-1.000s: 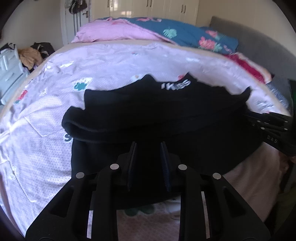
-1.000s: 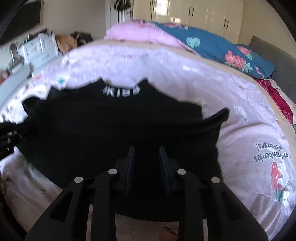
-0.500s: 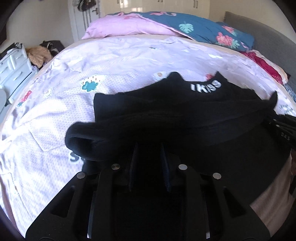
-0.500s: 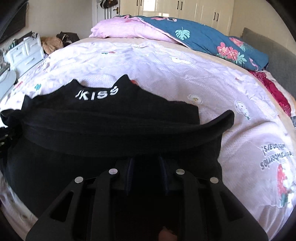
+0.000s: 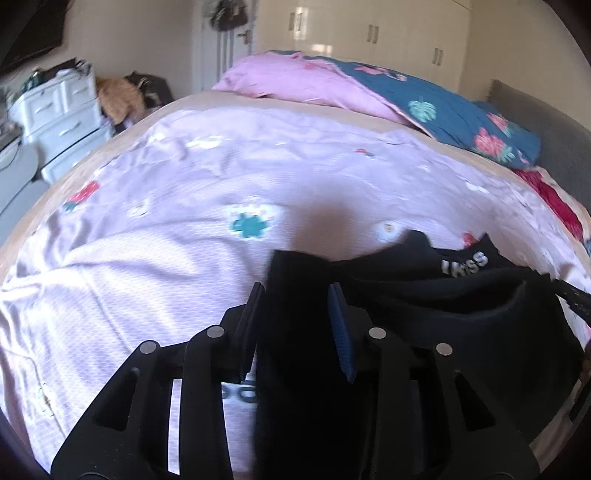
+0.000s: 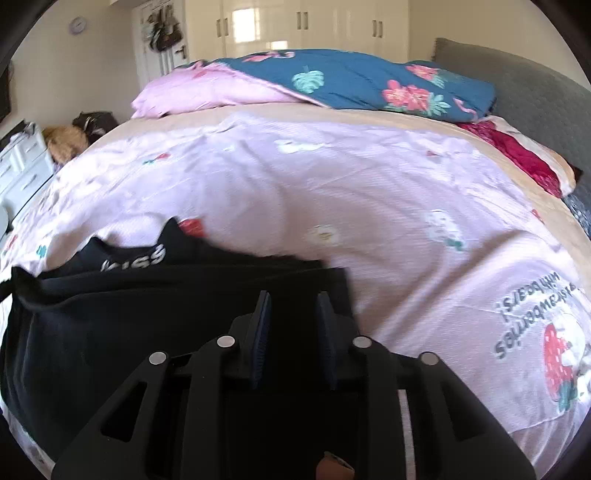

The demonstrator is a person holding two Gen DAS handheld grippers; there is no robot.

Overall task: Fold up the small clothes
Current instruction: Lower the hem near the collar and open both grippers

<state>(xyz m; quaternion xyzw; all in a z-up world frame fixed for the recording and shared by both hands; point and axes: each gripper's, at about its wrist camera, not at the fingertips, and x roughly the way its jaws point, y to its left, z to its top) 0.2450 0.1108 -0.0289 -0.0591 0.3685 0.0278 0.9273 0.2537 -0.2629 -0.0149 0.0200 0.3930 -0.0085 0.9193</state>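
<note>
Pink sheet point(image 6: 388, 206) printed with strawberries point(image 6: 557, 354) and "strawberries with bears!" covers the bed; a blue flowered quilt point(image 6: 369, 81) lies at its far side. On it rests a black garment point(image 5: 461, 332) lettered "KISS". Left gripper point(image 5: 295, 295) and right gripper point(image 6: 291, 306) both stand parted, cloth between their fingers ungripped.

Both wrist cams sit low and close over the bed point(image 5: 155, 258), facing the wardrobe point(image 6: 295, 26) (same black top point(image 6: 110, 325) shared).
</note>
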